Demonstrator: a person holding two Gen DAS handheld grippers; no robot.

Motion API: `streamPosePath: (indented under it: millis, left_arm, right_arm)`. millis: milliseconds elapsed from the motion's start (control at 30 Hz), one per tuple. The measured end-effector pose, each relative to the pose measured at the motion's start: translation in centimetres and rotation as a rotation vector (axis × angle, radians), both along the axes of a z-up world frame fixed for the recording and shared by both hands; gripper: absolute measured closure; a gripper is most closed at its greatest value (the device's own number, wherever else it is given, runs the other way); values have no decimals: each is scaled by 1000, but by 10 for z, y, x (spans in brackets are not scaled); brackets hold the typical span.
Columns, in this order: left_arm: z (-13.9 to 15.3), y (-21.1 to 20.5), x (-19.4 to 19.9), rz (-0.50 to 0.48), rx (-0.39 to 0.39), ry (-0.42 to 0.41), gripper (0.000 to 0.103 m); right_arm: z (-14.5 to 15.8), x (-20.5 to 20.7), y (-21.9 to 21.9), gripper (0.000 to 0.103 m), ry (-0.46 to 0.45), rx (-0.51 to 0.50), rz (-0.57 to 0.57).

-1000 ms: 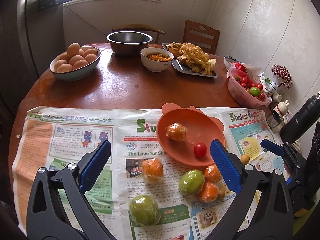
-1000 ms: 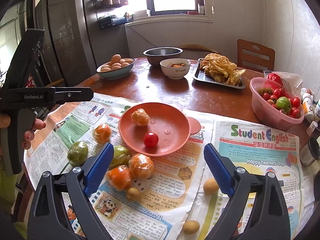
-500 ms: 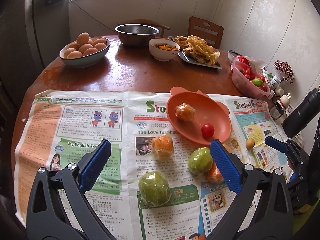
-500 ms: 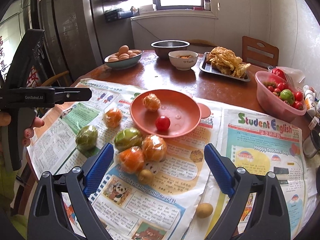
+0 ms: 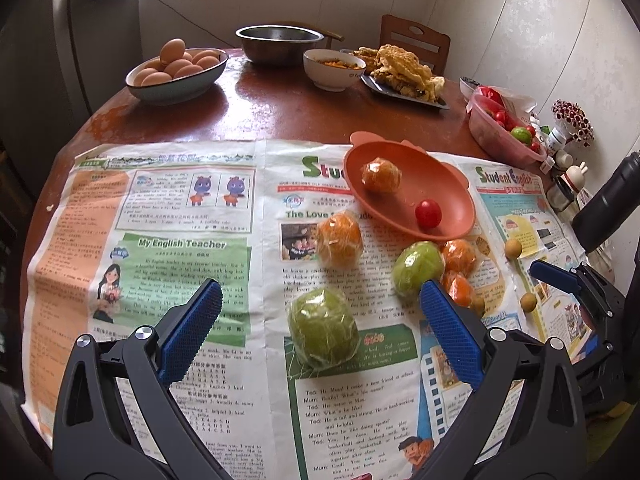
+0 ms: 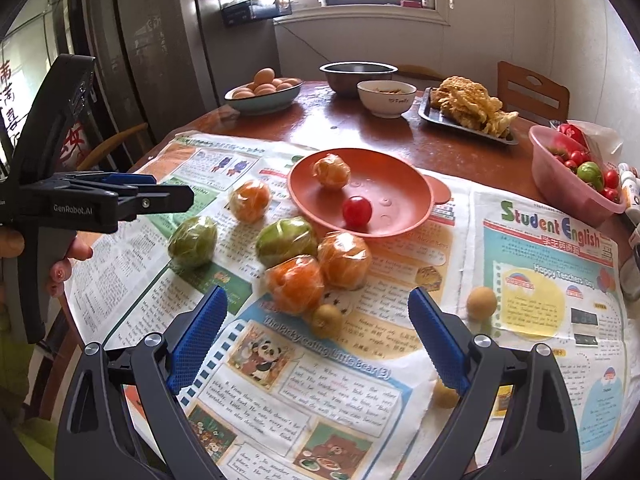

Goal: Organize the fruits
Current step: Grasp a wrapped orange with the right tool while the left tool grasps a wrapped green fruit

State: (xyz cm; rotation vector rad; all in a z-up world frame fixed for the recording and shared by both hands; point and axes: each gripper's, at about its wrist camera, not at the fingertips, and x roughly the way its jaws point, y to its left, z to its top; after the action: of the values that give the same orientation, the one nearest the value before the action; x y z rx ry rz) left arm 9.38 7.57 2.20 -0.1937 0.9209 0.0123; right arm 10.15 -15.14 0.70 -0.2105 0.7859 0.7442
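Both tools hung over the newspaper-covered round wooden desk (image 5: 168, 112) with nothing between their blue pads. The left tool (image 5: 320, 312) stood wide apart just short of the nearest plastic-wrapped green fruit (image 5: 323, 333); the right tool (image 6: 318, 316) was equally spread over a small tan round fruit (image 6: 327, 321) and the wrapped orange fruit (image 6: 295, 283) touching it.

This looked like the approach step of gathering loose fruit into the shallow orange plastic dish (image 6: 400, 184), which so far held one wrapped orange (image 6: 331, 171) and a red cherry tomato (image 6: 357, 211). A second green fruit (image 6: 286, 241) and further oranges lay clustered just before the dish; whether these touched one another was hard to tell through the wrap.

The next move probably called for lowering one tool around a single fruit, closing gently on slippery film, and avoiding nudging neighbours. Farther back sat a pink plastic tub of tomatoes (image 6: 560, 184) and a bowl of brown eggs (image 5: 176, 76).
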Motion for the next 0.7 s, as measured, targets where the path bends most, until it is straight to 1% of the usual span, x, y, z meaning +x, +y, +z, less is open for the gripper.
streamPosePath:
  millis: [200,367,400,467,533,600,667,700]
  left_arm:
    - [-11,-1,-9,-8,0,21,10]
    - [-20,-4,-14,-22,4,39,10]
    - [-21,-4,-14,-22,5,42,10]
    - [-25,-4,-15,-23,3,49,10]
    - [-27,-4,-16,-18,3,52,10]
    - [-30,-4,-16,-20,0,59,10]
    - [-33,-4,-15,-20,-2,63,10]
    - [-34,-4,-14,-22,-4,67,10]
  right_arm:
    - [-4,-5,13,12,3,-15,34]
    - [-11,-4,21,14,10,-35,42]
    - [-12,-4,22,16,11,-37,44]
    - [-16,-1,25,22,19,-50,42]
    - [-18,2,27,25,22,-56,45]
    - [-21,5,28,32,31,-61,47]
    - [-25,8,30,44,38,-72,52]
    - [-26,9,31,46,41,-77,51]
